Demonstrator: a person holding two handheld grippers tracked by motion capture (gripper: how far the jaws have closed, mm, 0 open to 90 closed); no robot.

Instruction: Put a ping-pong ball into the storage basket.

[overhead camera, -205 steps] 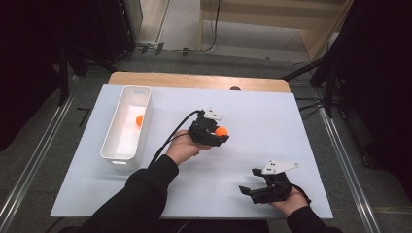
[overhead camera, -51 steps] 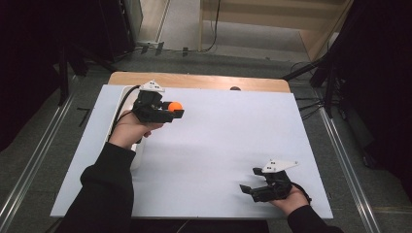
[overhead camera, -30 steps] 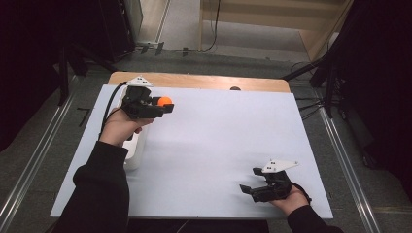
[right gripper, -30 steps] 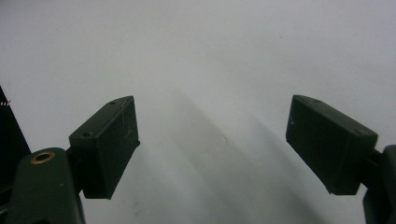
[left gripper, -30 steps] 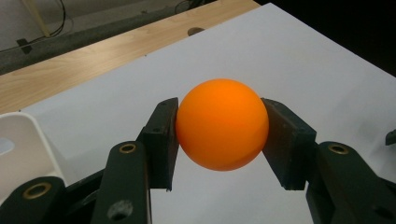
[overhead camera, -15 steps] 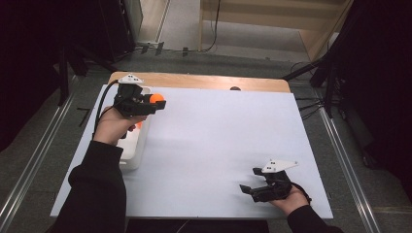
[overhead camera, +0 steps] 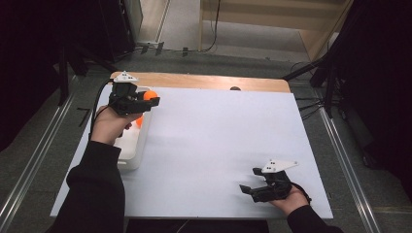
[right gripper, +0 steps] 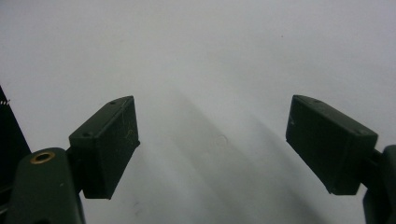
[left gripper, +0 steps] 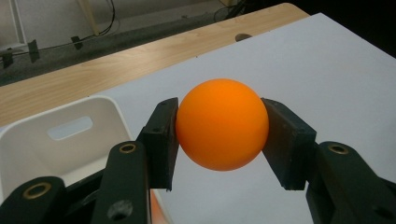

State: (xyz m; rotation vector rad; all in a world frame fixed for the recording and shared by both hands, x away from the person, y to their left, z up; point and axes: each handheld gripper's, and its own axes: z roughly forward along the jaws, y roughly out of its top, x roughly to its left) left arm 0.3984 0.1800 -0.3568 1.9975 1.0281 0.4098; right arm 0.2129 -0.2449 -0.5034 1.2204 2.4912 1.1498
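Observation:
An orange ball [left gripper: 222, 123] is clamped between the pads of my left gripper [left gripper: 219, 135], which is shut on it. In the high view that left gripper [overhead camera: 145, 99] holds the orange ball [overhead camera: 151, 94] over the far right edge of a white bin [overhead camera: 130, 145] at the table's left. A second orange ball [overhead camera: 139, 121] lies inside the bin, partly hidden by the hand. My right gripper [overhead camera: 248, 189] rests near the front right of the white table [overhead camera: 218, 136], and in the right gripper view it [right gripper: 212, 140] stands open with nothing between its jaws.
The white bin [left gripper: 42, 144] sits just below and left of the held ball in the left gripper view. A wooden strip [overhead camera: 204, 81] runs along the table's far edge. Dark stands and cables surround the table on the floor.
My left hand has carried the orange ball leftward from the table's middle to above the white bin. The right gripper has stayed put, open.

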